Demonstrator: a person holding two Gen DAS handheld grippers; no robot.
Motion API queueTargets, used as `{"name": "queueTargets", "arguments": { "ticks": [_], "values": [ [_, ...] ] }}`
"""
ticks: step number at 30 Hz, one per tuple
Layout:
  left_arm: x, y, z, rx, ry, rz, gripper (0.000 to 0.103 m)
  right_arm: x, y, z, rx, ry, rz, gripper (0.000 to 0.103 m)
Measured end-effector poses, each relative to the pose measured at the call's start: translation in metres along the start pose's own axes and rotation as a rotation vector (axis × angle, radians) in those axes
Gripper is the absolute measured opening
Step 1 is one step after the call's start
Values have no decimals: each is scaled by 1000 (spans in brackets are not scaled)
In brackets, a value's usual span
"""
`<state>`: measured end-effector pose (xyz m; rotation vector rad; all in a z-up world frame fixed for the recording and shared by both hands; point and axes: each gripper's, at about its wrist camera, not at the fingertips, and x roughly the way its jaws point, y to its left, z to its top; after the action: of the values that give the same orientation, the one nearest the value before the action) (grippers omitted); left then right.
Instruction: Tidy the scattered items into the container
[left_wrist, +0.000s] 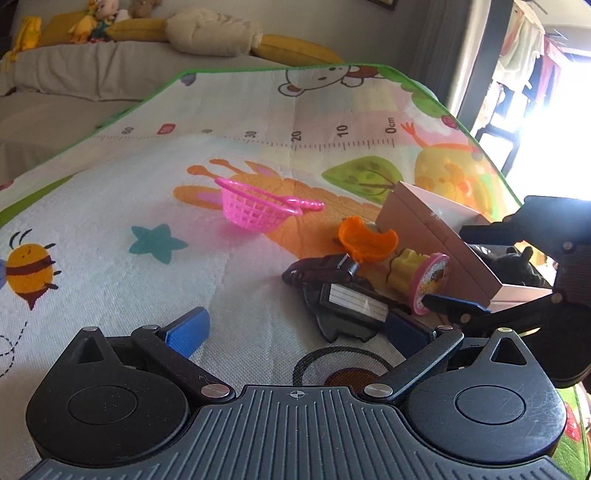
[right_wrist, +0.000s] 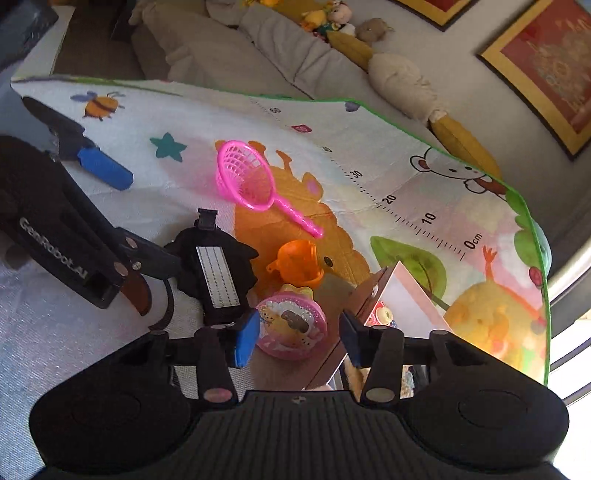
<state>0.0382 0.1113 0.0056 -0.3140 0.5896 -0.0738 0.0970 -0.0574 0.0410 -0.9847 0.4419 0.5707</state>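
Note:
A pink-rimmed round toy with a yellow body lies on the play mat beside the open box. My right gripper straddles it, open; the left pad sits at its rim and a gap shows before the right pad. An orange cup, a black luggage tag and a pink strainer lie just beyond. My left gripper hovers open over bare mat, with the tag by its right finger.
The box holds a dark plush toy and small items. A grey sofa with cushions and soft toys runs along the mat's far edge. Bright window light falls at the right. Open mat lies left of the strainer.

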Motion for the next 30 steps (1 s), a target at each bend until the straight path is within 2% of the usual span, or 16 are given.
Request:
{"name": "queueTargets", "arguments": {
  "ticks": [3,5,6,8,9,10,12,13,18,20,22,23,24,26,27,30],
  "values": [
    [0,-1,0,0,0,2,103,17,11,4,-96,20,-21,65],
    [0,0,0,-1,0,1,103,21,21,4,-141,30,-12,62],
    [0,0,1,-5,-1,-1,103,22,30,2,-186,29,-27,54],
    [0,1,1,-10,-3,-5,103,20,41,-3,-249,12,-71,49],
    [0,1,0,-11,-3,-5,103,17,43,-5,-248,-6,-98,37],
    [-1,1,0,-11,-4,-5,103,12,40,-5,-225,-16,-103,31],
    [-1,1,0,-11,-3,-5,103,-6,25,-3,-107,-19,-66,7],
    [-1,1,0,-11,-3,-5,103,-18,17,-4,-41,-27,-42,3],
    [-1,-1,0,4,-1,11,103,-67,-16,-33,177,-34,77,2],
    [-1,-7,0,29,-5,42,103,-74,-20,-46,213,-30,70,4],
    [-4,-17,0,87,-22,52,103,-75,-21,-60,258,-17,56,12],
    [-6,-23,1,118,-22,36,103,-76,-22,-67,301,-11,64,26],
    [-7,-32,3,155,-22,15,103,-79,-22,-76,365,-14,81,47],
    [-8,-47,7,212,-29,-9,103,-82,-23,-91,466,-45,93,69],
    [-6,-56,10,237,-30,-24,103,-83,-24,-100,524,-58,94,73],
    [8,-73,20,267,-12,-68,103,-82,-28,-124,708,-61,88,76]
  ]
}}
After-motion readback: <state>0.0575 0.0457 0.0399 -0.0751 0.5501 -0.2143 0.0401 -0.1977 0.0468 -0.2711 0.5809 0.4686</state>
